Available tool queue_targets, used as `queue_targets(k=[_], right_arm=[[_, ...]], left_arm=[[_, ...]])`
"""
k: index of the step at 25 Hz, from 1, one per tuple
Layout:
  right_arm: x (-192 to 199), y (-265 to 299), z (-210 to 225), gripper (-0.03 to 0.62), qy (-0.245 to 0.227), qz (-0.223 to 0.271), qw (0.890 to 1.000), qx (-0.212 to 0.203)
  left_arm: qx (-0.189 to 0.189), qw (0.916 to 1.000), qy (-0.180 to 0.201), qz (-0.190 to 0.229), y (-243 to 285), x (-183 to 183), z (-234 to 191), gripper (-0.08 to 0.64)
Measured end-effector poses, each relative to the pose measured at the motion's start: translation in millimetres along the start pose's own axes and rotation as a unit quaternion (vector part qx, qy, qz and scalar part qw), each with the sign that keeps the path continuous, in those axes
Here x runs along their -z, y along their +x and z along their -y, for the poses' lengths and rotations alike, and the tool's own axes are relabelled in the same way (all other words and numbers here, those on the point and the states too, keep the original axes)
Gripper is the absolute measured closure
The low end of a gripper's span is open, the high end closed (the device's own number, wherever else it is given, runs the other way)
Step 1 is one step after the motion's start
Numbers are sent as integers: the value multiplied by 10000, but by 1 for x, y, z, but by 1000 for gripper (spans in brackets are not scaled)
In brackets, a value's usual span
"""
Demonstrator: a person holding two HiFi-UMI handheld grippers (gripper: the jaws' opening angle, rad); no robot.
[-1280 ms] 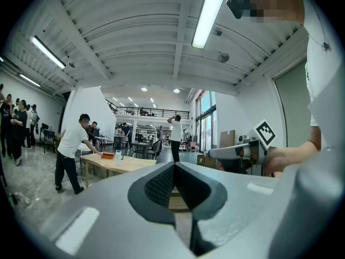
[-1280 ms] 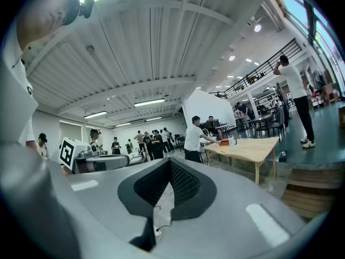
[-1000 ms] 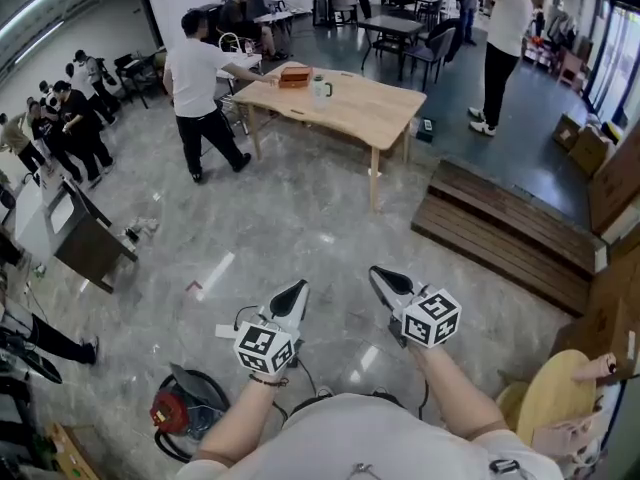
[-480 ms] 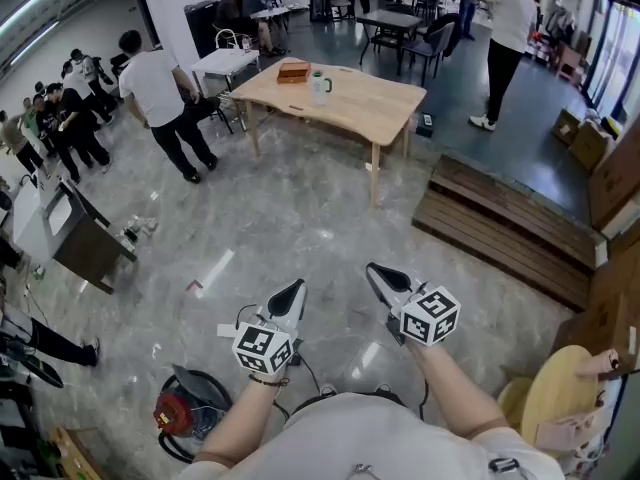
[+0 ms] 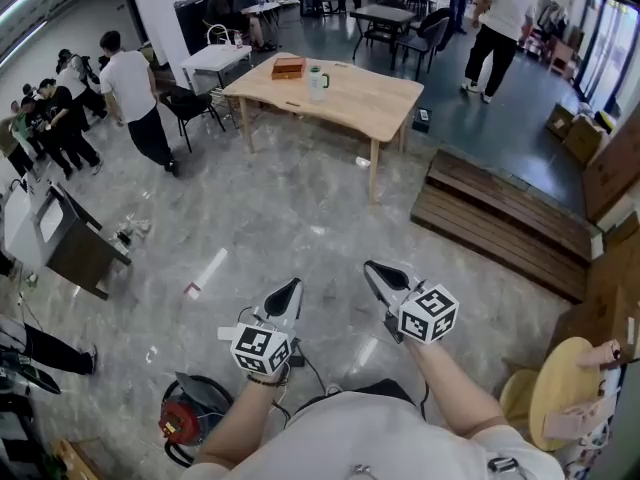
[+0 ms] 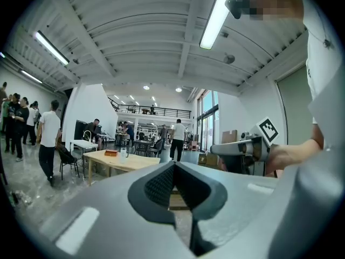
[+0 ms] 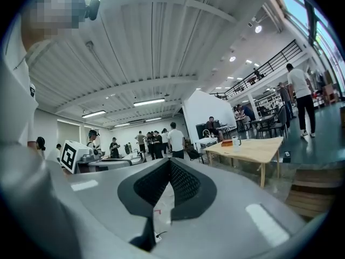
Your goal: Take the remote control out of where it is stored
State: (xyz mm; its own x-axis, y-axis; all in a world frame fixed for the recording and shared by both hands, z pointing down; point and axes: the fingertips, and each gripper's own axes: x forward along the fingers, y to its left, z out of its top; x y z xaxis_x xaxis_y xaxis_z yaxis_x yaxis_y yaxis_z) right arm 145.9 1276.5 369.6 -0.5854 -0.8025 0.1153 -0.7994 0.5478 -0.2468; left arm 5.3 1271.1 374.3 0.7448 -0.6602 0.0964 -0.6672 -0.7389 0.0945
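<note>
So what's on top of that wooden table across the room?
A small brown box and a white mug stand on the wooden table. From this far away, what the box holds cannot be seen.

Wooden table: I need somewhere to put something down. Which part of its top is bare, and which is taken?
The wooden table is bare over its right half, from the mug to the right-hand edge. The far left corner is the crowded part: the brown box sits there, with the mug close beside it.
</note>
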Motion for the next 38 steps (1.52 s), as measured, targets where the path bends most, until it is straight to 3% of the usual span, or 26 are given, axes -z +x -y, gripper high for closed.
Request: queue_targets(k=[6,12,20,29,38], right_arm=[[-2,30,0,568,-12,-26,10000,78],[-15,63,30,568,-56,-13,10000,35],[-36,133,126,568,-54,10,9999,-135],[-97,243,251,568,-99,-38,9989,-453],[-118,325,329,568,-89,-132,9971,-751]], left_arm=[[7,10000,53,45,5,-6,-33,560],[-115,9999,3,54,34,-9,-66,560],[-308,9995,44,0,129,-13,-122,560],[-726,9972,148,53,268,-54,-208,560],[-1058,9941,229,72,357,-74,-273,560]])
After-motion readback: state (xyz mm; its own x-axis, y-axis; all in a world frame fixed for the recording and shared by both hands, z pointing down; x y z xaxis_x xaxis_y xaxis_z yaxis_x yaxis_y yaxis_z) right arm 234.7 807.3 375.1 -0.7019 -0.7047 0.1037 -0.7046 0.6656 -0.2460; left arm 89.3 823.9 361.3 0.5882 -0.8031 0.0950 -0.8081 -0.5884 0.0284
